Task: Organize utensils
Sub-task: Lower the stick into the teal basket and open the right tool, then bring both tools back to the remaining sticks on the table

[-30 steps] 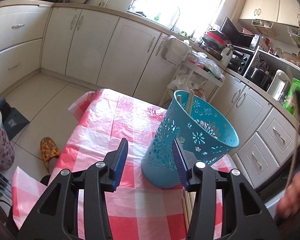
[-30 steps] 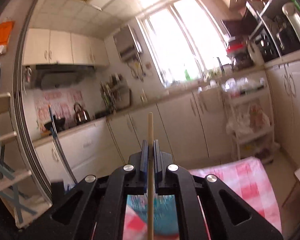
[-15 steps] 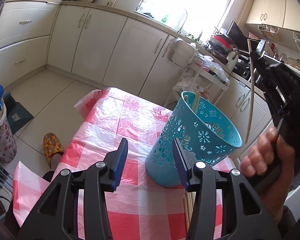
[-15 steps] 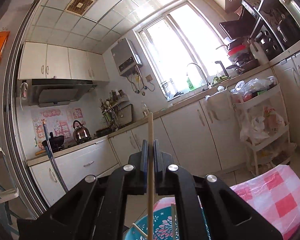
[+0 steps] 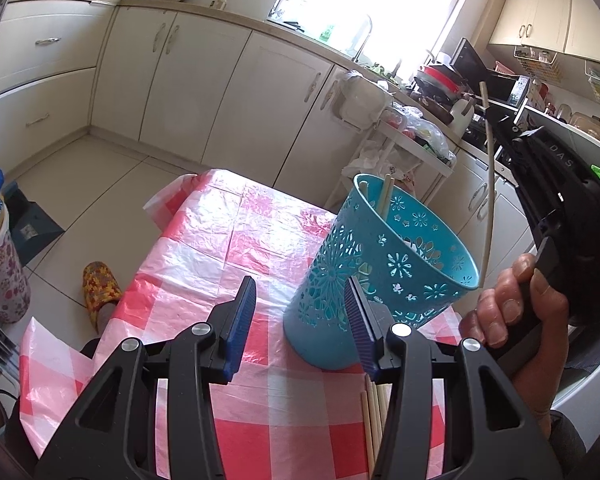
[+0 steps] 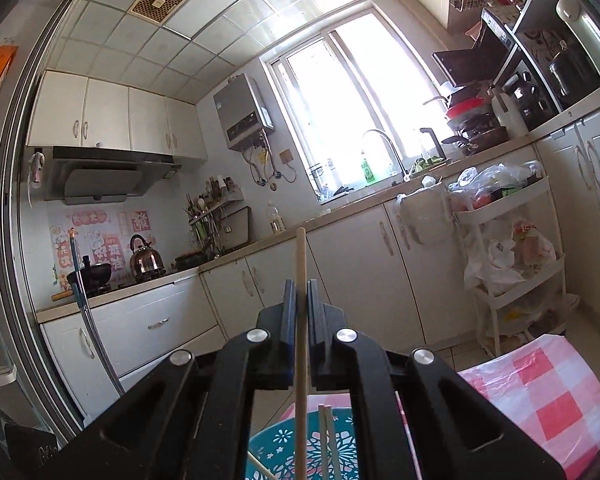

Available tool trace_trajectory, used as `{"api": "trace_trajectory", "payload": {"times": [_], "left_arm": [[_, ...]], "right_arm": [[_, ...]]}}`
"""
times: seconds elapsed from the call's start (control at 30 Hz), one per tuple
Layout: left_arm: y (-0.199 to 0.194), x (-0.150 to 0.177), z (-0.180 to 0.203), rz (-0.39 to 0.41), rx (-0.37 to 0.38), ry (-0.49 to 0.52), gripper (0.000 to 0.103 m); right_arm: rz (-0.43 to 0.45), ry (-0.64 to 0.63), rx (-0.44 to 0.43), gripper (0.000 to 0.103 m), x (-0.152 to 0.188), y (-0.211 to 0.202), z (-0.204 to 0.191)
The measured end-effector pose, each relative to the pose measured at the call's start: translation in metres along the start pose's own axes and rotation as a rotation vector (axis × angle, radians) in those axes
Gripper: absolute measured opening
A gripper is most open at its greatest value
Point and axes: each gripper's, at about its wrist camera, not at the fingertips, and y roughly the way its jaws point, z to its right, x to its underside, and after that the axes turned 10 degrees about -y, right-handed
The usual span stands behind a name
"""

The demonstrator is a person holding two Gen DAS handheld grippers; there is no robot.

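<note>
A turquoise cut-out utensil holder (image 5: 384, 280) stands on the red-and-white checked tablecloth (image 5: 228, 248), with chopsticks (image 5: 385, 199) leaning inside. My left gripper (image 5: 300, 312) is open and empty, low over the table just left of the holder. My right gripper (image 6: 300, 292) is shut on a single wooden chopstick (image 6: 301, 320), held upright above the holder (image 6: 300, 448). In the left wrist view that chopstick (image 5: 490, 184) hangs over the holder's right rim. Several loose chopsticks (image 5: 374, 420) lie on the cloth near the holder's base.
Kitchen cabinets (image 5: 228, 92) run behind the table. A white trolley with bags (image 5: 404, 148) stands to the far right. A patterned slipper (image 5: 98, 288) lies on the floor left of the table. A flowered bin (image 5: 0, 264) stands at the left edge.
My right gripper has come in from the right with its chopstick and now holds it over the holder. My left gripper has stayed open in place.
</note>
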Motion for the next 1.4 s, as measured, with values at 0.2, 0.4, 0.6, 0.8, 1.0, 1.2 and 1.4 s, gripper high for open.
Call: {"api": "trace_trajectory", "payload": {"times": [0.2,0.4,0.6,0.8,1.0,1.2,1.4], "left_arm": [[0.000,0.002,-0.003,-0.007,0.002,-0.003,0.043],[0.001,0.004,-0.006,-0.012,0.017,-0.022,0.043],[-0.002,0.001,-0.010,-0.003,0.020,-0.035,0.043],[-0.005,-0.002,-0.020,0.009,0.004,-0.055,0.043],[-0.013,0.000,-0.016,0.019,-0.008,-0.034,0.045],[-0.022,0.007,-0.002,0.028,-0.069,0.035,0.055],[-0.034,0.020,0.012,0.025,-0.135,0.110,0.069]], "right_arm": [[-0.041,0.050,-0.005,0.006,0.011,0.001,0.008],[0.017,0.088,-0.042,0.006,-0.025,0.000,0.005],[-0.073,0.070,-0.071,0.006,-0.013,0.011,-0.001],[-0.166,-0.003,-0.069,0.020,0.012,0.000,-0.008],[-0.246,-0.053,-0.043,0.037,0.023,-0.021,-0.003],[-0.290,-0.052,0.041,0.048,0.029,-0.074,0.008],[-0.471,-0.055,0.094,0.048,0.070,-0.109,0.011]]}}
